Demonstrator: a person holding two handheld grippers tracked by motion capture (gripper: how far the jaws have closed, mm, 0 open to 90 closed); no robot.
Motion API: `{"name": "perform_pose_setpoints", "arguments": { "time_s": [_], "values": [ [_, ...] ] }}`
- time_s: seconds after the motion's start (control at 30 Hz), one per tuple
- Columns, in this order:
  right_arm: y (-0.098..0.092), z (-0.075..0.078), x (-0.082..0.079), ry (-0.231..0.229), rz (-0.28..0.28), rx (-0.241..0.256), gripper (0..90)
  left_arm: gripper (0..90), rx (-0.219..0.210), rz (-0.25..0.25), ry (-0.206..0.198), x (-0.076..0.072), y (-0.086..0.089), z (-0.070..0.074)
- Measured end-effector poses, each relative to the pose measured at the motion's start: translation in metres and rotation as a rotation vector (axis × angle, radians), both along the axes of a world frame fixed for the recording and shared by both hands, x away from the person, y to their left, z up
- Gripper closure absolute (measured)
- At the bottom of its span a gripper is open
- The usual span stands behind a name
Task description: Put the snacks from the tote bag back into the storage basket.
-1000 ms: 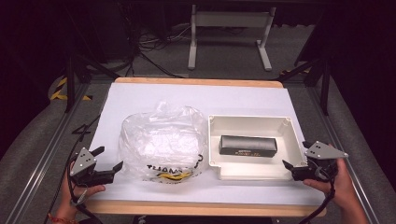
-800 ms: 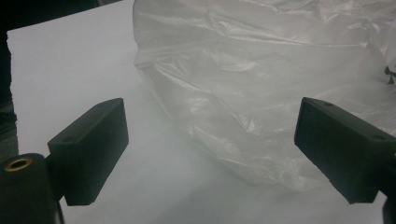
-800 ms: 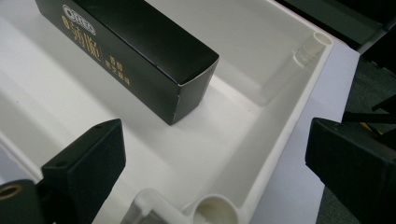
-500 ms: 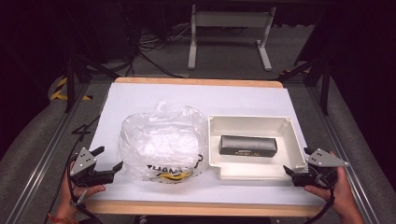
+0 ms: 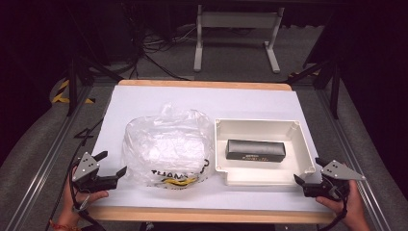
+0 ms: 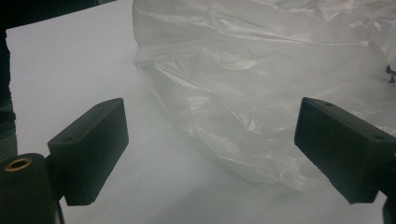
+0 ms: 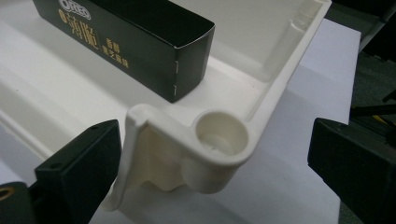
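A crumpled clear plastic bag (image 5: 166, 147) with black and yellow print lies left of the middle of the white table. Right of it stands a white rectangular tray (image 5: 260, 122) with a black carton (image 5: 255, 150) lying flat inside. My left gripper (image 5: 113, 162) is open near the bag's front-left side, apart from it. In the left gripper view the bag (image 6: 261, 93) lies just ahead of that open gripper (image 6: 212, 154). My right gripper (image 5: 308, 170) is open at the tray's front-right corner. In the right gripper view that corner (image 7: 219, 140) sits between the wide jaws and the carton (image 7: 135, 42) lies behind it.
The table's wooden front edge (image 5: 207, 215) runs just below both hands. Bare white table (image 5: 202, 98) stretches behind the bag and tray. Beyond the far edge stand a metal stand (image 5: 235, 33) and cables on a dark floor.
My right gripper has dropped back a little toward the table's front edge, staying at the tray's front-right corner. The left gripper, bag, tray and carton have not moved.
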State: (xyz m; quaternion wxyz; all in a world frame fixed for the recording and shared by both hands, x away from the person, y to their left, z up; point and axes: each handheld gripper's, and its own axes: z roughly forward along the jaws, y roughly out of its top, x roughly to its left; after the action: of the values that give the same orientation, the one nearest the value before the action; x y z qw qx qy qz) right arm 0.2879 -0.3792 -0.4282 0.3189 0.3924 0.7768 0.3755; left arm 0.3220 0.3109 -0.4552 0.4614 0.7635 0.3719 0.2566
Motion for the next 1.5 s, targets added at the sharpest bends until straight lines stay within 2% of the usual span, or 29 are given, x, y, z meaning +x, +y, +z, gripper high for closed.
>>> {"name": "perform_pose_setpoints", "arguments": {
  "time_s": [0.17, 0.27, 0.4, 0.47, 0.67, 0.73, 0.83, 0.87, 1.03, 1.23, 1.5],
  "values": [
    [0.001, -0.003, -0.005, -0.017, 0.014, 0.025, 4.1, 10.7, -0.001, 0.000, 0.001, 0.000, 0.000, 0.000],
    [-0.001, -0.007, -0.009, -0.052, 0.036, 0.062, 4.2, 10.7, -0.003, -0.001, 0.005, 0.001, 0.000, 0.000],
    [-0.001, -0.012, -0.011, -0.071, 0.055, 0.081, 4.2, 10.7, -0.005, 0.002, 0.003, 0.000, 0.001, 0.000],
    [-0.002, -0.013, -0.012, -0.079, 0.053, 0.086, 4.4, 10.7, -0.017, 0.002, 0.000, 0.000, 0.001, 0.000],
    [-0.009, -0.015, -0.018, -0.141, 0.044, 0.153, 4.8, 10.6, -0.030, -0.003, -0.010, 0.000, 0.003, 0.001],
    [-0.011, -0.015, -0.019, -0.147, 0.046, 0.169, 4.8, 10.6, -0.041, 0.003, -0.007, -0.001, 0.004, 0.000],
    [-0.010, -0.016, -0.019, -0.155, 0.051, 0.170, 4.8, 10.6, -0.053, 0.001, -0.011, -0.001, 0.005, 0.001],
    [-0.010, -0.016, -0.020, -0.153, 0.052, 0.153, 4.7, 10.5, -0.055, -0.001, -0.012, -0.001, 0.005, 0.001],
    [-0.007, -0.016, -0.020, -0.152, 0.048, 0.133, 4.7, 10.5, -0.050, -0.017, -0.016, -0.002, 0.006, -0.002],
    [-0.007, -0.017, -0.020, -0.159, 0.033, 0.142, 4.7, 10.4, -0.071, -0.024, -0.019, -0.003, 0.009, -0.002],
    [-0.008, -0.017, -0.021, -0.164, 0.036, 0.133, 4.7, 10.3, -0.062, -0.023, -0.016, -0.003, 0.008, -0.002]
  ]
}}
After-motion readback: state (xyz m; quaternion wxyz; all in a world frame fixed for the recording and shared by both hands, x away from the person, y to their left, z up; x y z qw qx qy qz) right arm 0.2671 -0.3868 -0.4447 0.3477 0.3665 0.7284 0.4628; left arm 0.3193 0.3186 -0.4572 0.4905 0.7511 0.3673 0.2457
